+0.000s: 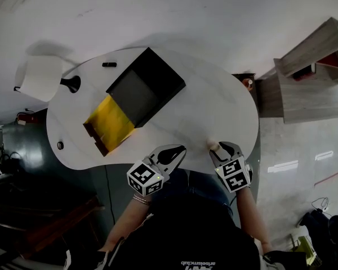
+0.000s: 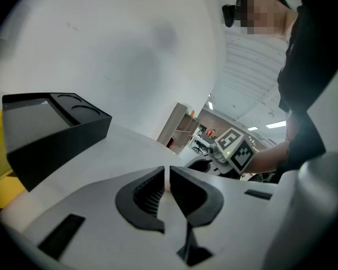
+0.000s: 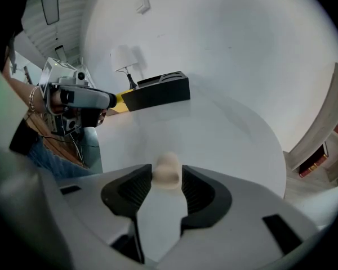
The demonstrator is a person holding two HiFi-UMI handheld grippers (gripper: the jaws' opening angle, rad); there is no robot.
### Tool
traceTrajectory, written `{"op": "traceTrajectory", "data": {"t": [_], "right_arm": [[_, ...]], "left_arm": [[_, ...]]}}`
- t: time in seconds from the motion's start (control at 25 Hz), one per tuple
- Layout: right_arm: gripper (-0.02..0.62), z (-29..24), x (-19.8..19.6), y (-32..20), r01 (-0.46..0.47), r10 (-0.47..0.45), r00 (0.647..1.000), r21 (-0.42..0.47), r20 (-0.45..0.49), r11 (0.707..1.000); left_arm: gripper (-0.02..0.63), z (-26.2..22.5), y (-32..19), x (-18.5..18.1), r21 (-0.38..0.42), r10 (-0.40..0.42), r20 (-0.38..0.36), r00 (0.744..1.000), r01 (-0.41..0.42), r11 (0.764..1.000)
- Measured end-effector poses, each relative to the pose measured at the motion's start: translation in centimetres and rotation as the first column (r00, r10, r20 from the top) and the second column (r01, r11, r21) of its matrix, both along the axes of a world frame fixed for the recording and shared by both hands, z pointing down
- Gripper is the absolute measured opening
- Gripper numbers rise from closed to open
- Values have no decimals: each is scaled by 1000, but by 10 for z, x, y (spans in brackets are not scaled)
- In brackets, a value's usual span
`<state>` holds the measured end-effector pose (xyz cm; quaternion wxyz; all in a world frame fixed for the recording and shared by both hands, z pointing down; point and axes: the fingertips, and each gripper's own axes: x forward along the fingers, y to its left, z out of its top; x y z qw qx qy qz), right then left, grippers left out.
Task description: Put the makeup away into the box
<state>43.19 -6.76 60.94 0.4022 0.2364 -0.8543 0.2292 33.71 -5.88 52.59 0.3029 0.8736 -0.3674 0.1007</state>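
A black box [image 1: 149, 86] with a yellow section at one end lies on a white table [image 1: 214, 106]. Well apart from the box, at the table's near edge, a beige makeup sponge [image 3: 168, 166] sits between the parted jaws of the right gripper [image 3: 167, 180]. The left gripper [image 2: 167, 176], nearer the box, is closed and empty.

The right gripper [image 1: 219, 149] seems to straddle a pale item [image 1: 212, 145], well apart from the black box [image 1: 143, 89].

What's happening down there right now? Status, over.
Left hand-held gripper shut, empty. Right hand-held gripper open around beige makeup piece on table. Black box open, nothing lying between.
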Motion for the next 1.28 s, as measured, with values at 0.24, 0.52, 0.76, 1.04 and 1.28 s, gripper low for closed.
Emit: {"op": "traceTrajectory", "data": {"t": [0.24,0.52,0.76,1.04,1.28], "right_arm": [[193,11,-7,7,34,-32,999,-54,33,998],[155,5,-10,7,103,-100,993,-59,62,993],[153,-11,-6,-10,119,-117,989,-19,87,993],[153,-28,-10,-18,129,-131,984,24,120,991],[152,-40,-29,-14,180,-187,977,82,98,980]], "left_arm": [[24,16,-10,5,-20,15,58,998,-14,1000],[112,24,-14,9,-48,16,53,998,-13,999],[112,21,-15,8,-35,-5,46,999,7,999],[89,6,-12,-2,44,-23,89,996,19,999],[40,-9,-1,-14,101,-44,76,996,36,994]]}}
